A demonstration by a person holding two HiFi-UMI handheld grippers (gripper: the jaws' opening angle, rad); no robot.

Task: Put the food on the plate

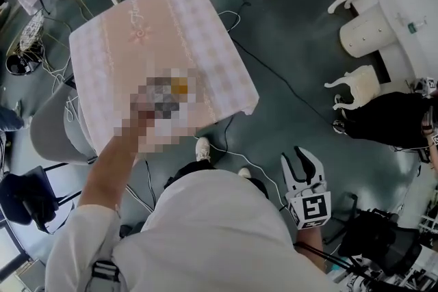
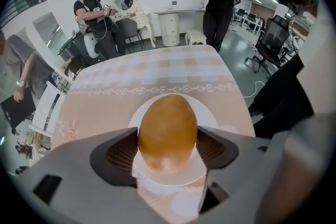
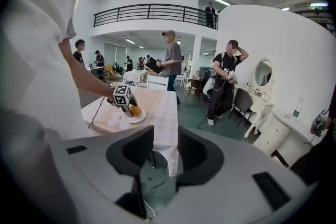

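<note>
While the left claw [image 2: 168, 152] grips a golden-brown egg-shaped food [image 2: 168, 126], its two dark jaws press on the food from both sides. This fills the middle of the left gripper view. Right under the food is a round white plate [image 2: 208, 110], and its rim peeks out around the food. I cannot tell if the food touches the plate or hangs just above it.

The plate sits on a square surface with a pink and white checked cloth [image 2: 157, 73]. In the head view this surface [image 1: 171, 17] is in the upper left of the frame, and the plate is near its lower edge. That spot is blurred there. The person's bare arm [image 1: 113, 167] reaches up to it from the lower left.

At the left of the right gripper view, the left claw [image 3: 122, 97] leans over the plate [image 3: 140, 117], with the food [image 3: 135, 110] right beside it.

The right claw [image 3: 165, 152] has its jaws apart with nothing between them. Only the grey floor shows in the gap. In the head view the right claw [image 1: 306, 167] is at the lower right, well apart from the surface. A thin white cable [image 1: 253, 164] lies on the floor between them.
</note>
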